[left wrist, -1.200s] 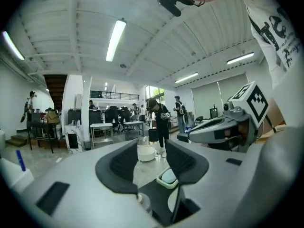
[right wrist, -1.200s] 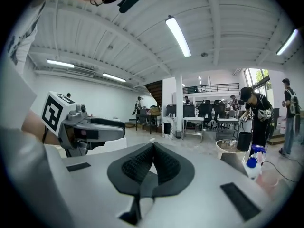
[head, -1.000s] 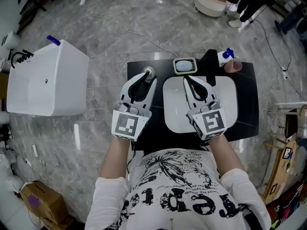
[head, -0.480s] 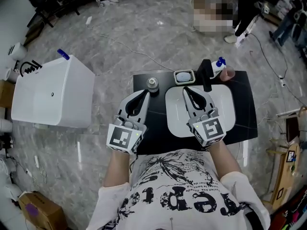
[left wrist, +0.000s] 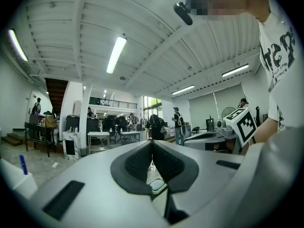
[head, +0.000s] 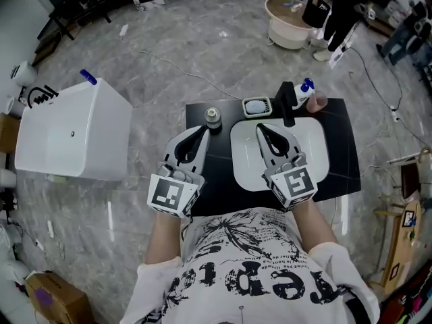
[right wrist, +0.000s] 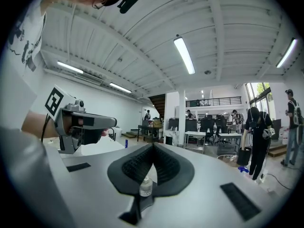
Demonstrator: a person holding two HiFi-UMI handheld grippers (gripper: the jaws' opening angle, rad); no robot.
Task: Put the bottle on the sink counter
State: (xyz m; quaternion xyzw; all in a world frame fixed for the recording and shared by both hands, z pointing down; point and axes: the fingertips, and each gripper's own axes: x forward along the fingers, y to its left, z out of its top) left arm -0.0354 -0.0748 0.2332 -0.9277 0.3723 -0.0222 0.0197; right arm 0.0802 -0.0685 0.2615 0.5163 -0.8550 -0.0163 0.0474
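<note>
A small clear bottle (head: 212, 118) with a grey cap stands upright on the black sink counter (head: 212, 181), just left of the white basin (head: 317, 147). My left gripper (head: 204, 128) hangs a little short of the bottle, shut and empty; its jaws (left wrist: 152, 141) meet with nothing between them. Over the basin, my right gripper (head: 259, 126) is also shut and empty. In the right gripper view the bottle (right wrist: 145, 186) shows small below the closed jaws of the right gripper (right wrist: 153, 144).
A soap dish (head: 257, 106), a black faucet (head: 288, 103), a blue-topped spray bottle (head: 305, 90) and a pinkish cup (head: 318, 100) line the counter's far edge. A white box (head: 74, 130) stands on the floor to the left. A round tub (head: 290, 12) and a person stand farther off.
The left gripper's tips were at the bottle a second ago; they have drawn back toward me and closed. The bottle stays standing on the counter. The right gripper barely moved.
</note>
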